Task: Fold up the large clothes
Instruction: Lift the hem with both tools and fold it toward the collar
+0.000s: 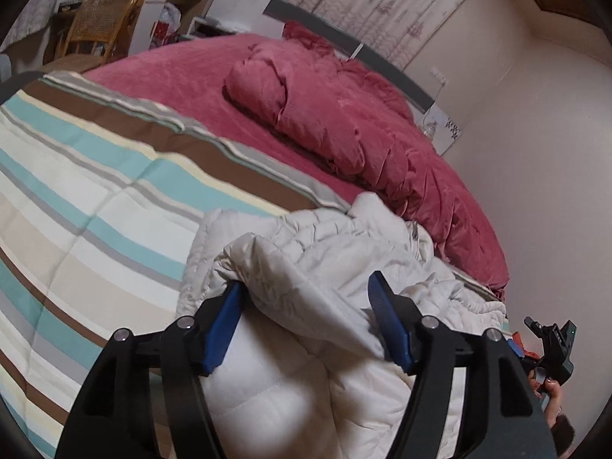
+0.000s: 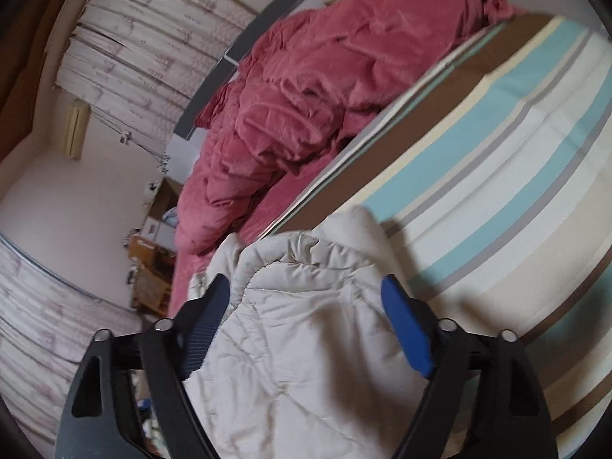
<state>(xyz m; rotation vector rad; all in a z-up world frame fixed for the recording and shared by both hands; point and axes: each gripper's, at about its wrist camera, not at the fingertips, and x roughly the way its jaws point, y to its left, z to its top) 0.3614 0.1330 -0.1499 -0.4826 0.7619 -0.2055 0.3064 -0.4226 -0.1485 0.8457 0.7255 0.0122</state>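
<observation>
The cream quilted padded jacket (image 1: 306, 252) lies bunched on the striped turquoise-and-brown bedspread (image 1: 95, 176), both the left gripper (image 1: 306, 325) and right gripper (image 2: 306, 325) spread wide around its folds, unclenched, so closing now might pinch only a slippery outer layer

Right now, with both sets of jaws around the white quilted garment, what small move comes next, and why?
Probably close both grippers. The left gripper and right gripper stand open with the white quilted garment bunched between the jaws, ungripped.
</observation>
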